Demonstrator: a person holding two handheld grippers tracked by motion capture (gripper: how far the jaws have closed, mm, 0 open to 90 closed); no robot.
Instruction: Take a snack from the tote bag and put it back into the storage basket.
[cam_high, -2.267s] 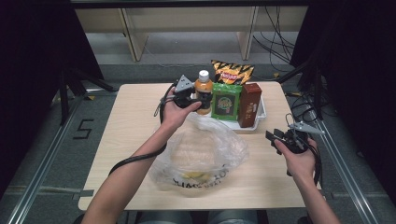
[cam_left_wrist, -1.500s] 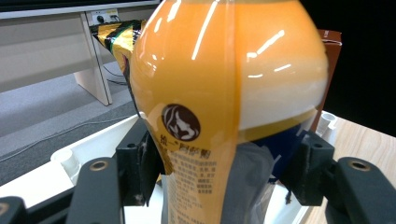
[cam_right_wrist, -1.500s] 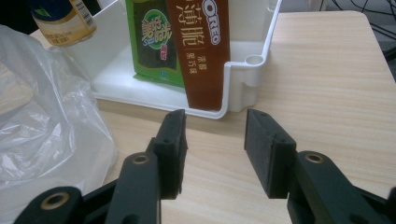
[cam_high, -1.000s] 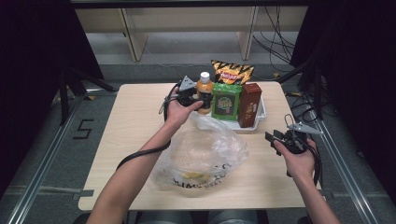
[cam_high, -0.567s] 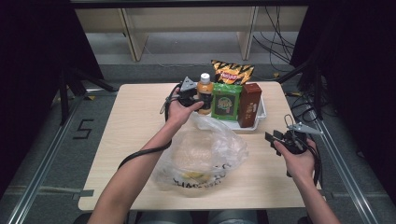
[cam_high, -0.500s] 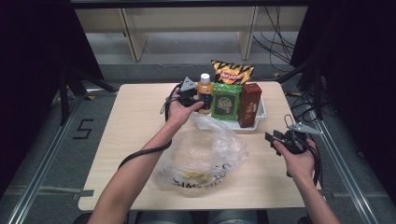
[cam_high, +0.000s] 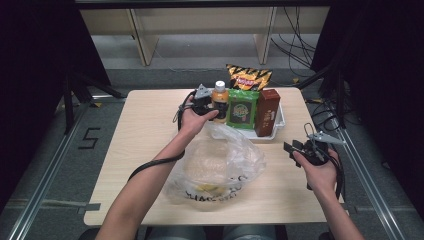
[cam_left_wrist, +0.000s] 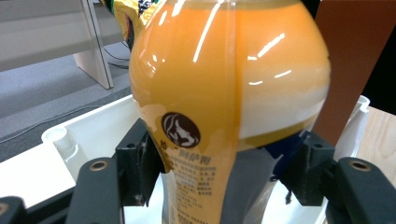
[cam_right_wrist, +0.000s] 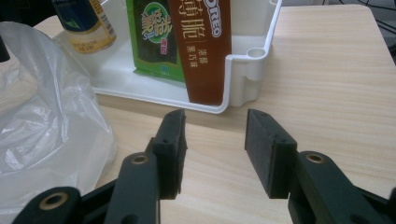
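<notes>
An orange juice bottle (cam_high: 219, 96) stands upright at the left end of a white tray (cam_high: 278, 125). My left gripper (cam_high: 212, 104) reaches it from the left. In the left gripper view both pads press the sides of the bottle (cam_left_wrist: 224, 84) low on its label. My right gripper (cam_high: 295, 149) rests in a hand near the table's right edge. In the right gripper view my right gripper (cam_right_wrist: 215, 149) stands open over bare wood with nothing between the pads, facing the tray's corner (cam_right_wrist: 243, 70).
A green snack packet (cam_high: 242, 109) and a brown biscuit box (cam_high: 267, 112) stand in the tray beside the bottle. A chip bag (cam_high: 248, 77) leans behind them. A crumpled clear plastic bag (cam_high: 215, 165) lies mid-table, in front of the tray.
My left hand has slid a little to the right, bringing its gripper up around the bottle. The right hand and its gripper have kept still.
</notes>
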